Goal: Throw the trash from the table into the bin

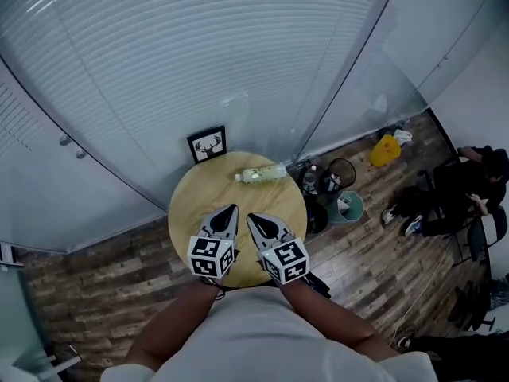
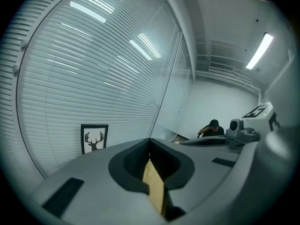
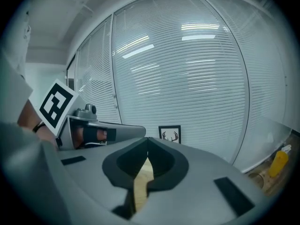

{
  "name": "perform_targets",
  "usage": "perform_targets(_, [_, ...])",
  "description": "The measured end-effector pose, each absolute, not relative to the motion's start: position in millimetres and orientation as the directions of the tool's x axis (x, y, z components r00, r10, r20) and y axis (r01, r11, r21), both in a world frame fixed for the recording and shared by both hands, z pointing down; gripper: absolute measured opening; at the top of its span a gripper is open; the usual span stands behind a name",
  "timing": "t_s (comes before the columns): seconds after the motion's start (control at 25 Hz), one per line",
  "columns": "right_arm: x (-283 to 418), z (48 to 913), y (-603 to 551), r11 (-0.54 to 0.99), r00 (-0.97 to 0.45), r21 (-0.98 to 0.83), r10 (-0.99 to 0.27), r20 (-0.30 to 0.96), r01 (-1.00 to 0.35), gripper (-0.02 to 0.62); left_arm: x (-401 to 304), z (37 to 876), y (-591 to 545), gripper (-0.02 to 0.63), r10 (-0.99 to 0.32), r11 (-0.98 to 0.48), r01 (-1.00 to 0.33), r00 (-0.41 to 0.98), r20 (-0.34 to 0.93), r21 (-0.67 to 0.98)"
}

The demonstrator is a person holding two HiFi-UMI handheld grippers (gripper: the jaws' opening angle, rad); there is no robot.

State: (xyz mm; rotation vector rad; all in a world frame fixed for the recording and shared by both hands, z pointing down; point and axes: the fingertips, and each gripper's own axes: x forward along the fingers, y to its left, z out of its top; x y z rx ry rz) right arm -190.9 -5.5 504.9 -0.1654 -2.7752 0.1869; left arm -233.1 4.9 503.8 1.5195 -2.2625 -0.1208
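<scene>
Above the near half of the round wooden bench, the left hand-held gripper has its jaws pressed together with nothing between them, and just beside it the right hand-held gripper is likewise closed and empty, both tips aimed across the bench. The one piece of trash in sight, a clear plastic bottle with a pale green label, lies on its side at the bench's far edge, well clear of both tools. By that reading the job has barely begun: the bottle has yet to be gripped, lifted and carried off the bench's right side, where a dark bin stands against the bench, a black mesh bin just beyond it and a teal bin beside that; which one is meant cannot be told. The rest of the bench top is bare wood. Behind the bench, a framed deer-head picture leans against a glass wall hung with white blinds. Dark wood-plank flooring runs under the bench; far to the right of the bench sit a yellow container and a seated person.
</scene>
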Motion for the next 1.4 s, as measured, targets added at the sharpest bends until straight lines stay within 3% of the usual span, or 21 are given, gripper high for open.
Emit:
perform_targets(0.44, [-215, 529, -57, 0.97, -0.895, -0.183, 0.219, 0.388, 0.158, 0.008, -255, 531, -39, 0.006, -0.861, 0.481, -0.816, -0.371, 0.348, 0.321])
perform_targets(1.0, [-257, 605, -101, 0.908, -0.699, -0.242, 0.418, 0.581, 0.343, 0.019, -281, 589, -84, 0.006, -0.798, 0.578, -0.738, -0.424, 0.428, 0.348])
perform_targets(1.28, [-277, 665, -131, 0.838, -0.485, -0.235, 0.488, 0.726, 0.492, 0.163, -293, 611, -92, 0.006, -0.767, 0.624, -0.689, -0.448, 0.46, 0.369])
perform_targets(1.4, [-286, 696, -142, 0.792, -0.374, -0.189, 0.466, 0.802, 0.581, 0.263, -296, 625, -92, 0.006, -0.753, 0.641, -0.668, -0.451, 0.479, 0.379])
